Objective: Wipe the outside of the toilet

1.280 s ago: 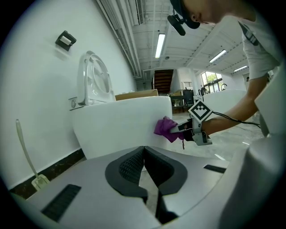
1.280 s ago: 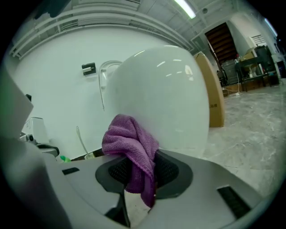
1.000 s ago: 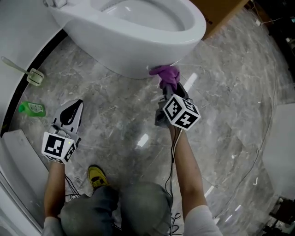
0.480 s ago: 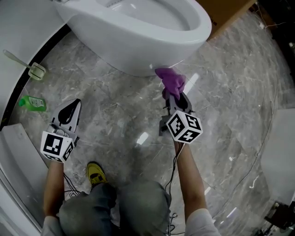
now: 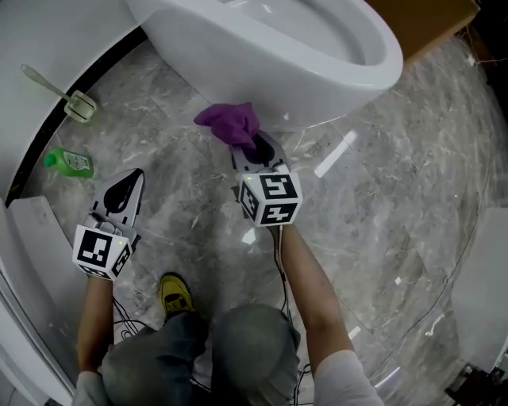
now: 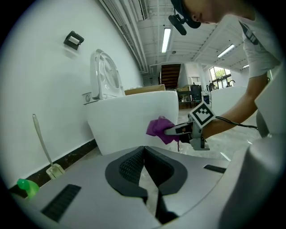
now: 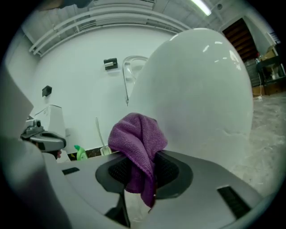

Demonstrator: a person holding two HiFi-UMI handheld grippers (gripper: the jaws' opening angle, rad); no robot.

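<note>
At the near edge of the head view, a yellow shoe (image 5: 176,295) stands on the grey marble floor (image 5: 397,182) beside the person's grey-trousered knees. Left of it, the left gripper (image 5: 131,179) hangs low over the floor, well apart from the toilet. Its jaws are pressed together with nothing between them, as its own view shows.

Further in and to the right, the right gripper (image 5: 252,149) points toward the bowl. Its jaws are clamped on a purple microfibre cloth (image 5: 230,123), which bunches above the jaws and hangs down between them. The cloth sits at the lower left of the outer wall of the white ceramic toilet (image 5: 317,71). In the left gripper view it appears to lie against that wall.

Far left, a green plastic bottle (image 5: 70,162) lies on the floor close to the dark skirting at the foot of the white wall. Just beyond it rests a pale long-handled brush (image 5: 75,103). At the far right, behind the bowl, the corner of a brown cardboard box (image 5: 421,24) shows.
</note>
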